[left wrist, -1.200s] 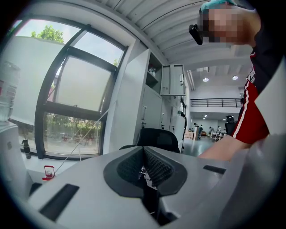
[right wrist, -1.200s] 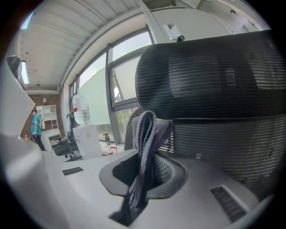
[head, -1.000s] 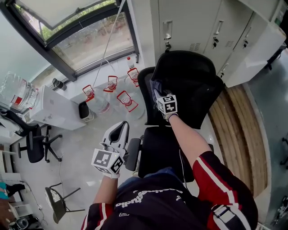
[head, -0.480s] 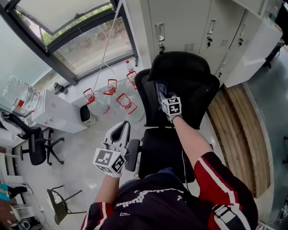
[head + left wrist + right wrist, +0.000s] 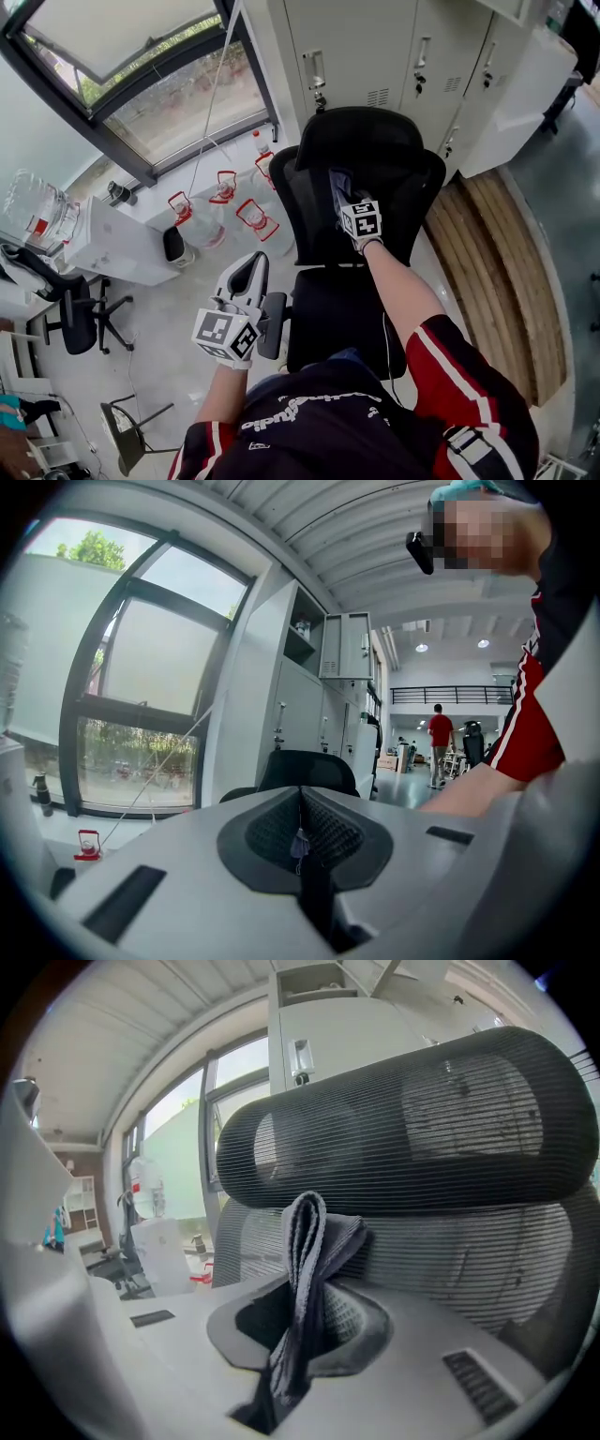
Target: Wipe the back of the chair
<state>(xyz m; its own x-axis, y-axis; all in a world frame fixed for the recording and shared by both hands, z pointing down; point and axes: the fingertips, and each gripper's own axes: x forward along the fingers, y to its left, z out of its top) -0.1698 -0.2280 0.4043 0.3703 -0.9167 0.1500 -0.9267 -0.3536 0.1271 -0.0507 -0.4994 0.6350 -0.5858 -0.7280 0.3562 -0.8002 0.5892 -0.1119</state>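
Right gripper (image 5: 298,1326) is clamped on the folded grey cloth (image 5: 307,1232), cloth up against the chair's black mesh back (image 5: 398,202), just below the headrest (image 5: 361,131); left gripper (image 5: 300,822) has jaws together, low beside the armrest (image 5: 273,323)

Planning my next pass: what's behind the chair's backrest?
Grey lockers stand behind the backrest, water jugs on the floor beside it. The floor directly behind is hidden by the chair. The right gripper holds a cloth.
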